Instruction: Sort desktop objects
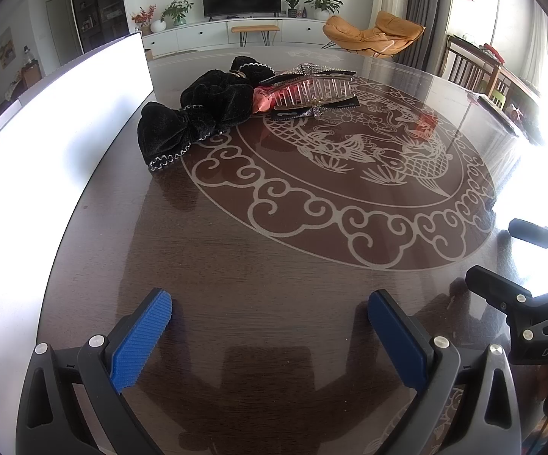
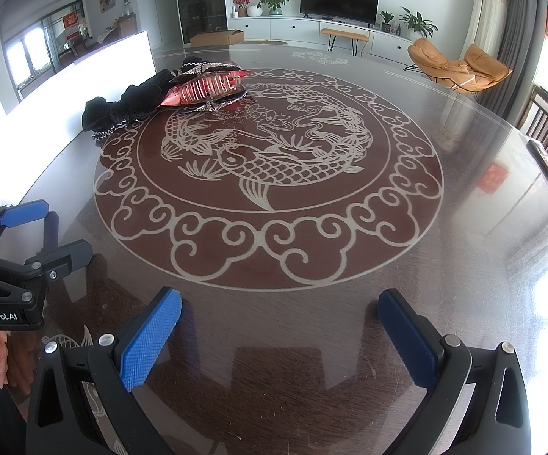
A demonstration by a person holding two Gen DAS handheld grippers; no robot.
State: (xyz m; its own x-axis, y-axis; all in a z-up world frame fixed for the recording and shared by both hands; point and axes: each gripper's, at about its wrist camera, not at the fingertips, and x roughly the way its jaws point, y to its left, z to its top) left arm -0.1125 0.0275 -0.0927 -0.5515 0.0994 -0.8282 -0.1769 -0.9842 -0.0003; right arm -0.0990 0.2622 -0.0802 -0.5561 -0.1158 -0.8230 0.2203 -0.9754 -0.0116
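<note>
My counter (image 2: pixel 463 227) is dark, glossy wood with a pale fish-and-cloud medallion (image 2: pixel 270 174) inlaid at its middle. Toward the far left edge lies a heap: black velvet bows (image 1: pixel 183 125), a clear claw clip (image 1: pixel 312 91), and something pink (image 1: pixel 260 100) under it, all touching.

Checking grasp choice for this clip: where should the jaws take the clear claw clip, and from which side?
Probably across the clear claw clip's top ridge, from above: it lies on top of the pile, teeth toward the camera, with black bows crowding its left. Both grippers are open and far away.
</note>
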